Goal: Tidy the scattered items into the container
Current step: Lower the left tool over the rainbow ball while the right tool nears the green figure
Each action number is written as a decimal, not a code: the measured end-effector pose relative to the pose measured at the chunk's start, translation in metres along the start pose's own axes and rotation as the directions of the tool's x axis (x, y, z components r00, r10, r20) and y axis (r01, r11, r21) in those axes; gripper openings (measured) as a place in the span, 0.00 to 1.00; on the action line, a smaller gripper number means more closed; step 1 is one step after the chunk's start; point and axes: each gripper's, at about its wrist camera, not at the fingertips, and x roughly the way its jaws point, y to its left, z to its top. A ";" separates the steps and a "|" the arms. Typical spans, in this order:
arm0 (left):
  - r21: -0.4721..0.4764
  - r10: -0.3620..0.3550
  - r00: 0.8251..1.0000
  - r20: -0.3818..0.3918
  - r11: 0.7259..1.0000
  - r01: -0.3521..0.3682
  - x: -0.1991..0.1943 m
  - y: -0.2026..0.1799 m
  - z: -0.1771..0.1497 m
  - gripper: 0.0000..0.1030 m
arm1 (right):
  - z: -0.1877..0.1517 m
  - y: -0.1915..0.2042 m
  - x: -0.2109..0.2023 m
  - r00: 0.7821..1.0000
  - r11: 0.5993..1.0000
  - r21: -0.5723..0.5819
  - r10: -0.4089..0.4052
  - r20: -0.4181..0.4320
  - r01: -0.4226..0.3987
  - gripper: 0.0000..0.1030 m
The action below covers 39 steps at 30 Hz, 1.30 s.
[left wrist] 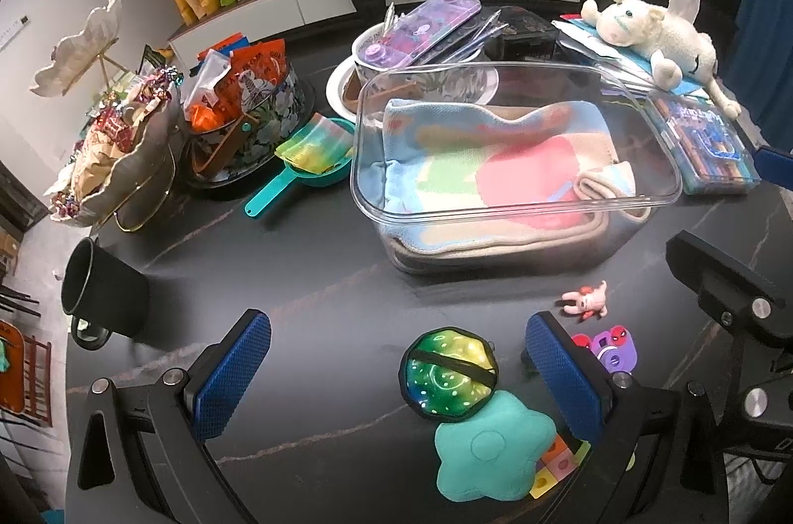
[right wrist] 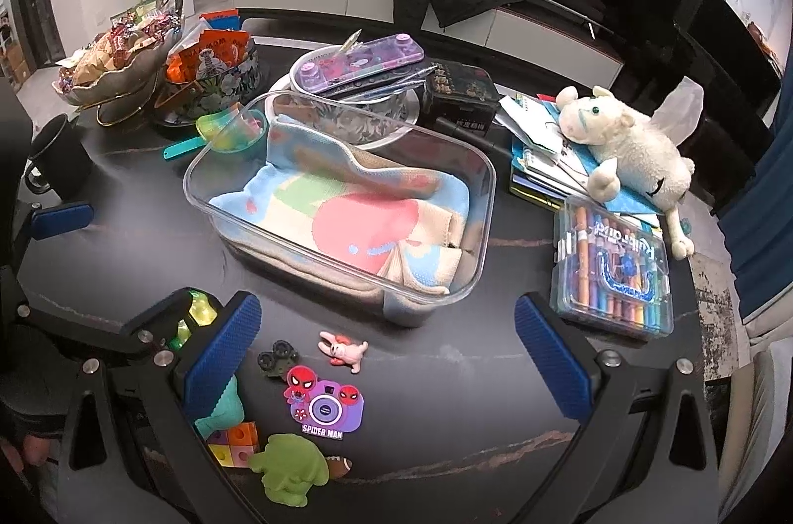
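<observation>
Both grippers hang over the dark table (left wrist: 307, 276), jaws spread wide and holding nothing. Between the blue pads of the left gripper (left wrist: 396, 375) lies the round green-yellow pouch (left wrist: 448, 373), touching the teal star cushion (left wrist: 493, 447) just nearer the wrist; colourful cubes (left wrist: 560, 462) peek out beside its right finger. The right gripper (right wrist: 386, 355) frames the pink bunny figure (right wrist: 344, 350), the small dark toy car (right wrist: 277, 359) and the Spider-Man camera toy (right wrist: 327, 410); a green plush (right wrist: 290, 464) lies close to its left finger.

Ahead of both sits the clear container (right wrist: 488, 197), lined with a folded pastel blanket (right wrist: 347, 216) and otherwise holding none of the toys.

A good pick would probably centre one item between the pads and close squarely, as neighbours touch. The two grippers crowd the same patch, so I would move one at a time.

Beyond stand a crayon box (right wrist: 614, 271), a plush sheep (right wrist: 629, 147) on books, snack bowls and a black mug (left wrist: 101, 291), none blocking the way to the container
</observation>
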 end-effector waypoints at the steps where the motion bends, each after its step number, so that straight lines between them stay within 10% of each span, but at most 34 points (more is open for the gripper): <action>1: -0.003 -0.001 1.000 0.001 1.000 0.001 0.000 0.000 -0.001 0.99 | -0.002 -0.001 0.000 1.000 1.000 0.004 0.001 0.000 -0.001 0.99; 39: -0.008 -0.019 1.000 0.002 1.000 0.019 0.023 -0.005 -0.030 0.99 | -0.079 -0.001 0.013 0.999 0.999 0.019 0.037 -0.039 -0.037 0.98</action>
